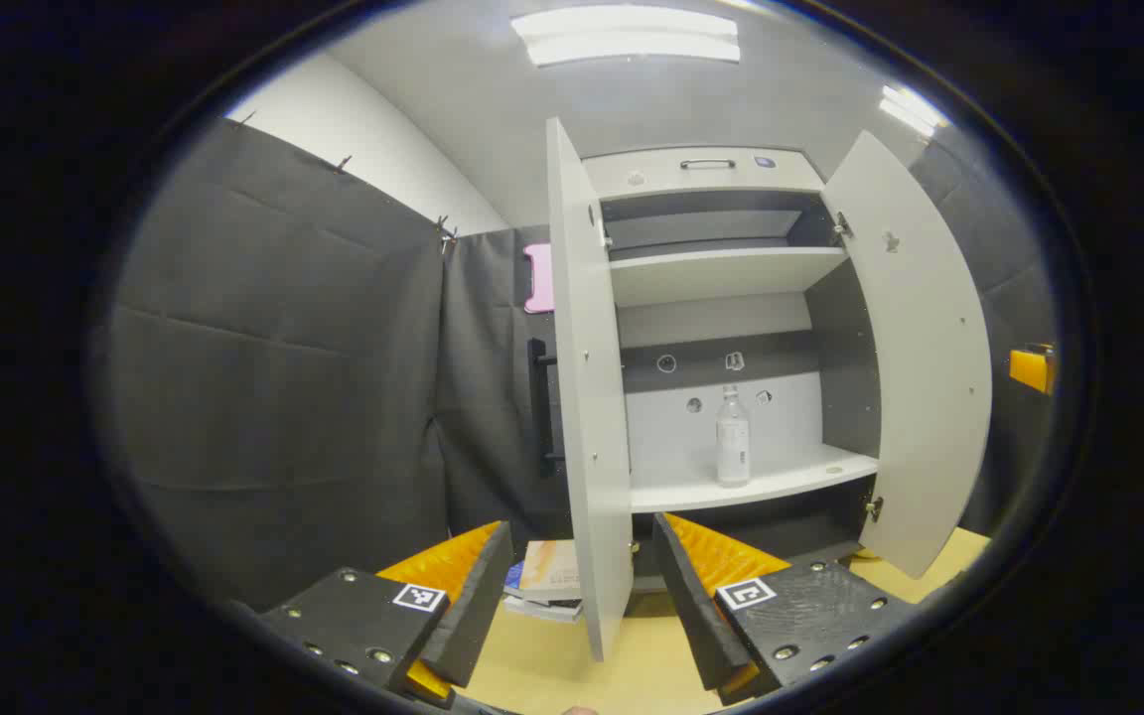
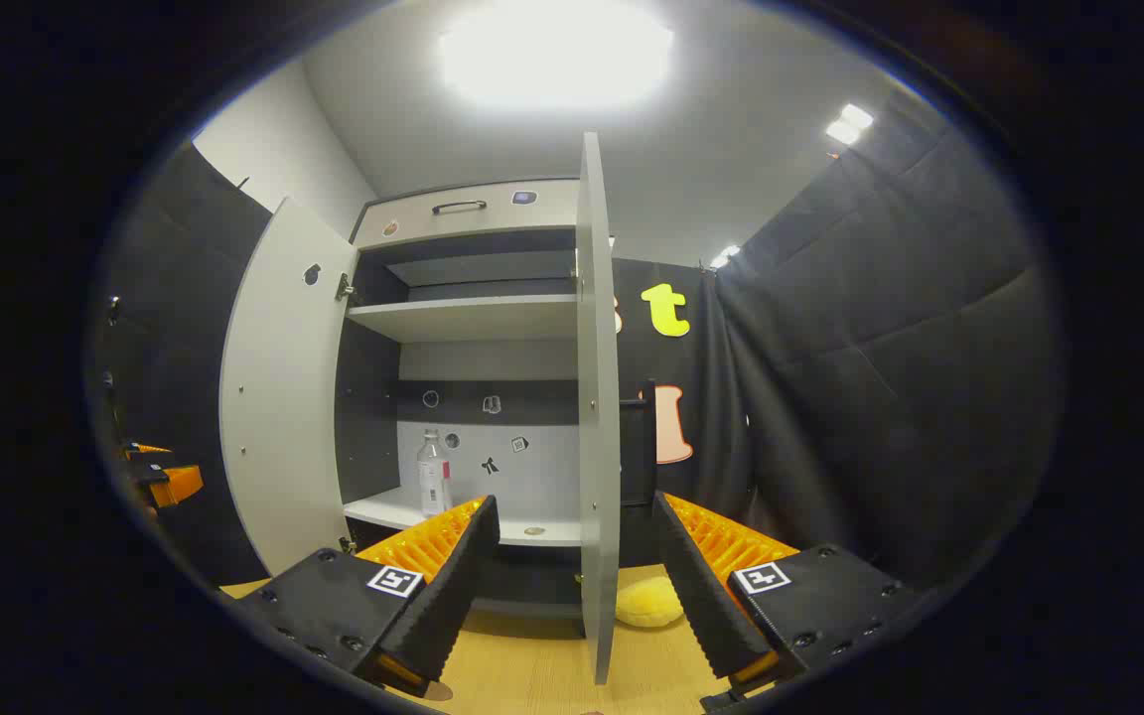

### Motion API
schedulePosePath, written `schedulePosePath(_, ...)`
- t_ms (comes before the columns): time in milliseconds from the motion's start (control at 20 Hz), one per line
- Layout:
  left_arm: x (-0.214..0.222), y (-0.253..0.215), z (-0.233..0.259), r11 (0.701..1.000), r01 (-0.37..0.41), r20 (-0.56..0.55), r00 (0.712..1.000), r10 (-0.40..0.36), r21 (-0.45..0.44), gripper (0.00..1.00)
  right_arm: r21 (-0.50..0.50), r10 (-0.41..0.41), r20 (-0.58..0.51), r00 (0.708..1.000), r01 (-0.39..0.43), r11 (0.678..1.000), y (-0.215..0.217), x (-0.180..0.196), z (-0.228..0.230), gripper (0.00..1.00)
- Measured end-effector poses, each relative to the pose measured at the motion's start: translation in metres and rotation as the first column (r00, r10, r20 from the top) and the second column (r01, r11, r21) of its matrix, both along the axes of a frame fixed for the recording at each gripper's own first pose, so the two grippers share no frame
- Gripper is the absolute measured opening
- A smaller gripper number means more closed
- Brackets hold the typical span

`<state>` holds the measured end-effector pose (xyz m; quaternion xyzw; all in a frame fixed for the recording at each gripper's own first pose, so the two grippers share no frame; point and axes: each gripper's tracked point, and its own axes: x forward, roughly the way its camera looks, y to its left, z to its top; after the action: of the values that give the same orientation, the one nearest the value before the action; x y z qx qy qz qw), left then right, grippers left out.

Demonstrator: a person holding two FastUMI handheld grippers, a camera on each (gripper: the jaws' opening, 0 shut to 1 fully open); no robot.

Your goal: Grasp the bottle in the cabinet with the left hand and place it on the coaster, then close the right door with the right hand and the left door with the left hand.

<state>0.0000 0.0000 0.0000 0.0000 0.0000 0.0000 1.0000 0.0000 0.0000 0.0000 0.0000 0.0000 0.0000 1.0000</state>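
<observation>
While both cabinet doors stand open, the bottle (image 1: 732, 437) stands upright on the lower shelf (image 1: 761, 485) of the cabinet (image 1: 706, 174), clear of either gripper. Left gripper (image 1: 580, 596): jaws spread, grasping nothing, held in front of the cabinet on either side of the left door (image 1: 592, 397) edge. Right gripper (image 2: 577, 586): likewise released, straddling the right door (image 2: 597, 397) edge. Books (image 1: 550, 576) lie on the wooden surface (image 1: 651, 665) at the cabinet's foot beside the left door; a yellow round object (image 2: 646, 604) lies beside the right door.
</observation>
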Motion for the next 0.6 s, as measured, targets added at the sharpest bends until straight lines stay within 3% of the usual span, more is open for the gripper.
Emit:
schedulePosePath(50, 0.000, -0.001, 0.000, 1.000, 0.002, 0.001, 1.000, -0.002, -0.001, 0.84, 0.005, 0.001, -0.003, 1.000, -0.001, 1.000, -0.001, 0.000, -0.001, 0.98)
schedulePosePath(200, -0.001, -0.003, 0.004, 1.000, 0.005, 0.014, 1.000, -0.005, 0.002, 0.84, 0.010, -0.003, -0.003, 1.000, 0.003, 1.000, -0.004, 0.001, -0.002, 0.93)
schedulePosePath(250, -0.001, -0.004, 0.005, 1.000, 0.008, 0.019, 1.000, -0.008, 0.001, 0.84, 0.007, -0.006, 0.003, 1.000, 0.006, 1.000, -0.006, 0.000, -0.002, 0.98)
schedulePosePath(550, -0.001, -0.006, 0.009, 1.000, 0.011, 0.029, 1.000, -0.011, 0.003, 0.83, -0.005, -0.016, -0.003, 1.000, 0.016, 1.000, -0.009, 0.000, -0.008, 0.98)
schedulePosePath(600, -0.001, -0.006, 0.010, 1.000, 0.009, 0.032, 0.999, -0.009, 0.004, 0.84, -0.010, -0.018, -0.002, 1.000, 0.018, 1.000, -0.009, 0.000, -0.007, 0.93)
